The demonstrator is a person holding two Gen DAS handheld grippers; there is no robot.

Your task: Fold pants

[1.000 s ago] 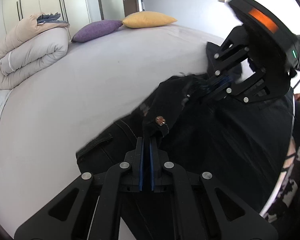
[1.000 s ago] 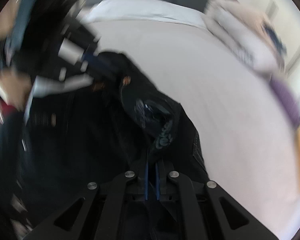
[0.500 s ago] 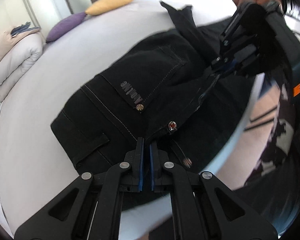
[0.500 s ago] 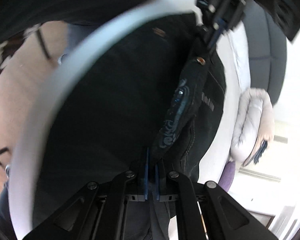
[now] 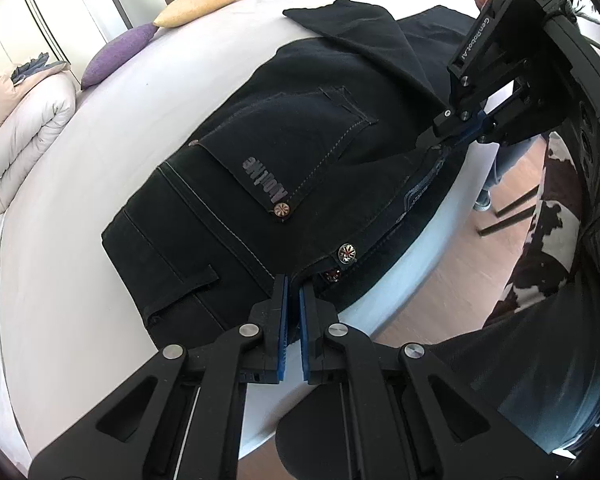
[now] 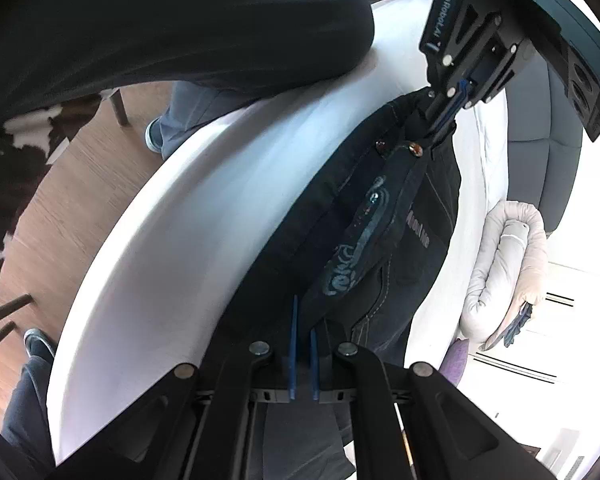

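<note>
Black pants (image 5: 300,140) lie flat on the white bed (image 5: 80,200), back pocket up, with the waistband along the bed's near edge. My left gripper (image 5: 293,282) is shut on one end of the waistband, beside a metal rivet. At the other end, my right gripper (image 5: 456,136) is shut on the same band, held by a hand. In the right wrist view the waistband (image 6: 364,240) runs taut from my right gripper (image 6: 302,316) up to my left gripper (image 6: 440,120). One pant leg lies folded over near the far end.
A rolled duvet (image 5: 16,136), a purple pillow (image 5: 120,50) and a yellow pillow (image 5: 204,2) sit at the far side of the bed. Wooden floor (image 5: 460,272) lies beyond the bed's edge (image 6: 180,220). The person's dark clothing fills the right.
The pants have come down from hanging bunched between the grippers to lying spread on the bed. Both grippers sank and drew apart, then nearly stopped.
</note>
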